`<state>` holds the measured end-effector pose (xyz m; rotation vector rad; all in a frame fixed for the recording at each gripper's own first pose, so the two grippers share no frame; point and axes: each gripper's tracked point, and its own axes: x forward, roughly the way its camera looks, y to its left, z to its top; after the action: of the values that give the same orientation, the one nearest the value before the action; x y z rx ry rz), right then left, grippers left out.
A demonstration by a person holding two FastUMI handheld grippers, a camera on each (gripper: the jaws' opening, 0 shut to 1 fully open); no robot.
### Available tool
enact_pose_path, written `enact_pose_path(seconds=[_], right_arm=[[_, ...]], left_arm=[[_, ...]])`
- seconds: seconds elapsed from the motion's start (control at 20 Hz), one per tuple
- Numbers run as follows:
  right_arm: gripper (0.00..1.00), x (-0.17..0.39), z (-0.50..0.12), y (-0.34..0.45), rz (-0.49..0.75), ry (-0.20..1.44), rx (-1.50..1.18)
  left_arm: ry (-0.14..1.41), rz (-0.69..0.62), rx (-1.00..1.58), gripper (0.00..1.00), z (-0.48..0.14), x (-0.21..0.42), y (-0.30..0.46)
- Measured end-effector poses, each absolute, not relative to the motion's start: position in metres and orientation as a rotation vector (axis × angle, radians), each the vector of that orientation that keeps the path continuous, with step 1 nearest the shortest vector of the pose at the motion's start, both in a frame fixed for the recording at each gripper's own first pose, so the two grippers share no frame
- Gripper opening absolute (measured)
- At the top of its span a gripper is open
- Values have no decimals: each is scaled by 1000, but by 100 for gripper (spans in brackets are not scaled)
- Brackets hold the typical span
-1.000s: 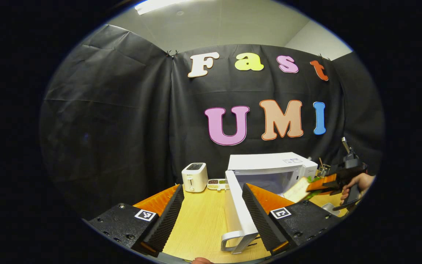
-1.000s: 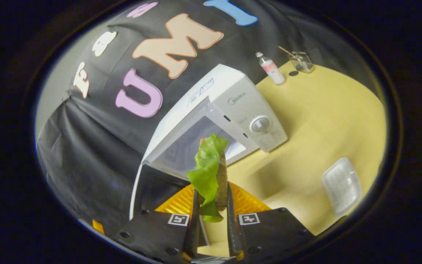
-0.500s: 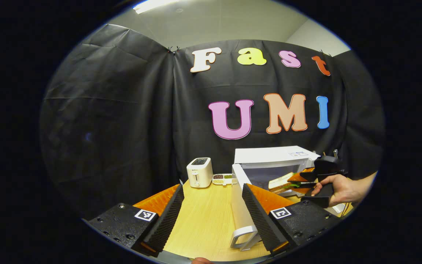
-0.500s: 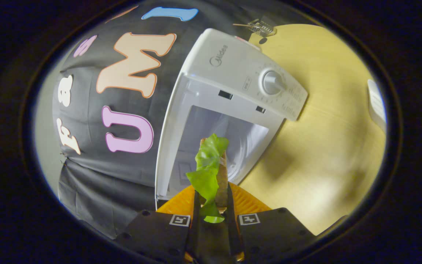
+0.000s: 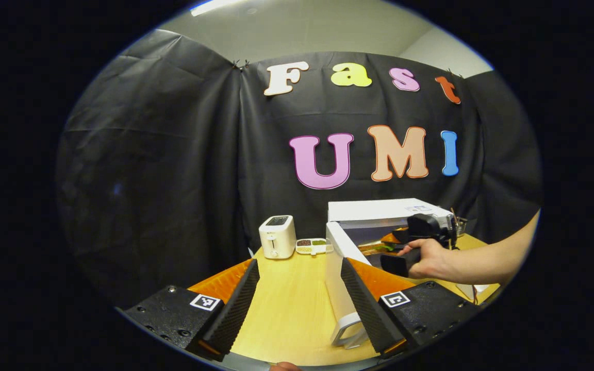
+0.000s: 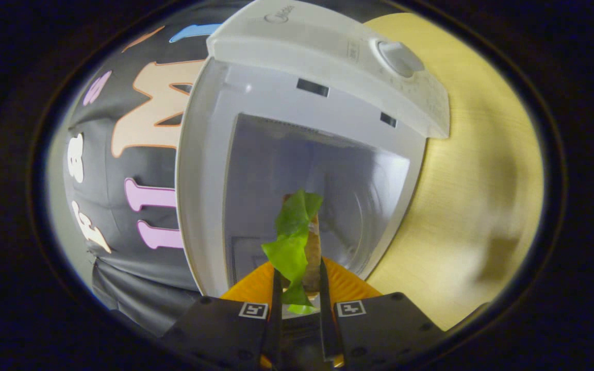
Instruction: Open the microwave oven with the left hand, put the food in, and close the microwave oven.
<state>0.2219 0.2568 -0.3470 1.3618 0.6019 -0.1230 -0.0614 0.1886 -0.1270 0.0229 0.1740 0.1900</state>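
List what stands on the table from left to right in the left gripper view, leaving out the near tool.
Toaster → small snack tray → open microwave door → microwave → right tool reaching into the oven, held by a hand.

Counts on the table

Ahead of the left gripper (image 5: 297, 309): one microwave (image 5: 379, 211), one toaster (image 5: 277, 236), one small tray (image 5: 312, 246); one sandwich (image 6: 299, 239) between the right gripper's (image 6: 299, 304) fingers.

Left gripper (image 5: 297, 299) fingers spread wide; right gripper (image 6: 299, 296) fingers nearly closed
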Motion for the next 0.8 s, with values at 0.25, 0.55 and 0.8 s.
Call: enact_pose_path(seconds=[0.25, 0.55, 0.8], right_arm=[[34, 237, -364, 252, -179, 554, 1348], [33, 240, -381, 259, -211, 591, 1371], [36, 235, -396, 255, -240, 662, 1343]], left_arm=[[154, 188, 30, 97, -119, -65, 193], [154, 162, 33, 98, -116, -69, 182], [155, 177, 33, 97, -118, -73, 188]])
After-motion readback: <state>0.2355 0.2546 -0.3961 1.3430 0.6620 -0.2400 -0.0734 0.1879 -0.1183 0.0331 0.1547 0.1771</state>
